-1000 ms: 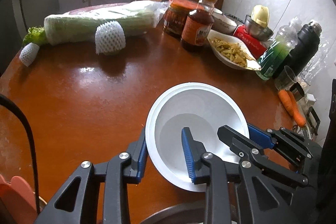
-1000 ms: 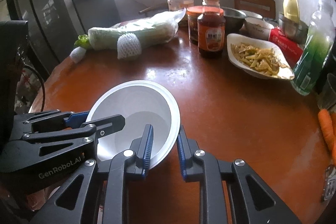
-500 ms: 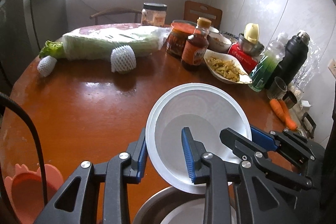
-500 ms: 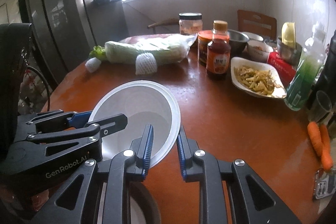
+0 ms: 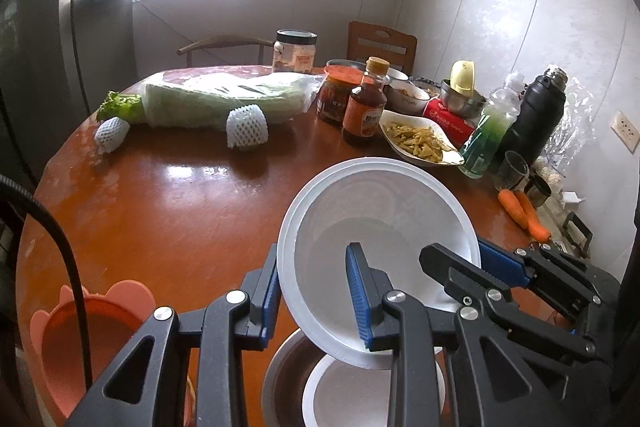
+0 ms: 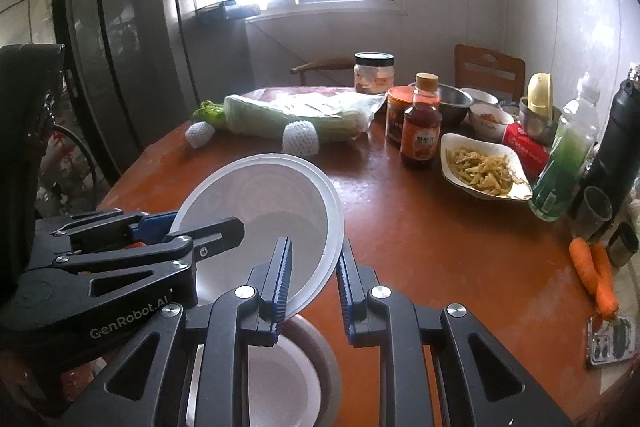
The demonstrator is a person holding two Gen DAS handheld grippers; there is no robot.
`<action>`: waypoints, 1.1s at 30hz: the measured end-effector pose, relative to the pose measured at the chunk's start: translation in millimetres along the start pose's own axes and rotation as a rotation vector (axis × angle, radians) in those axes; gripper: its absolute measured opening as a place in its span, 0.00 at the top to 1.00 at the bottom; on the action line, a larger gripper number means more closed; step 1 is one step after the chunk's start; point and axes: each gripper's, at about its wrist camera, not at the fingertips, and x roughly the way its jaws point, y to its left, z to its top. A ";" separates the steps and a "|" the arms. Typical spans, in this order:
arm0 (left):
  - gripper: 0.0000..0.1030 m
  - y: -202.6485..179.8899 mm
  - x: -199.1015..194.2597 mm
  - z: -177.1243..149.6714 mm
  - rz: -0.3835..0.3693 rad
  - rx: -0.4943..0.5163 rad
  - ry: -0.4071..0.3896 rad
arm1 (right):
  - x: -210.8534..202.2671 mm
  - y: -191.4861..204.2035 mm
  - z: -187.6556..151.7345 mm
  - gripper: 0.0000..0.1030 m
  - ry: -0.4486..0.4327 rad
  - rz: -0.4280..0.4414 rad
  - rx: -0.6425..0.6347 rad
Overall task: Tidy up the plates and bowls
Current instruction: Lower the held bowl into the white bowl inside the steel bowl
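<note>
A white plastic bowl [image 5: 380,211] hangs tilted above the brown table, gripped at both sides. My left gripper [image 5: 314,267] is shut on its left rim, one finger outside the wall and one inside. My right gripper [image 6: 315,251] is shut on the right rim of the same bowl [image 6: 256,199]. Each gripper shows in the other's view, the right gripper [image 5: 480,267] and the left gripper [image 6: 180,227]. Below the held bowl, at the table's near edge, a metal bowl [image 5: 280,379] holds another white bowl [image 5: 340,399].
A pink-orange bowl [image 5: 100,323] sits at the near left. Across the table lie a wrapped cabbage [image 5: 224,99], a sauce bottle [image 5: 364,107], jars and a dish of food [image 5: 420,143]. A green bottle, a black flask [image 5: 536,123], cups and carrots [image 5: 520,211] crowd the right.
Both grippers have risen and drawn back with the white bowl held between them. The metal bowl with a white bowl inside has come into view underneath.
</note>
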 end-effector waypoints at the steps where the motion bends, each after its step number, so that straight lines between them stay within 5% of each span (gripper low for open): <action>1: 0.70 -0.3 -2.6 -1.4 0.001 0.003 -0.004 | -1.5 1.5 -0.9 0.78 -0.001 -0.001 -0.001; 20: 0.70 -9.1 -44.2 -34.3 -0.016 0.045 -0.035 | -40.7 20.2 -35.2 0.78 -0.035 -0.005 0.007; 33: 0.70 -15.5 -28.7 -56.8 -0.034 0.076 0.052 | -45.2 16.1 -59.4 0.78 0.001 -0.012 0.031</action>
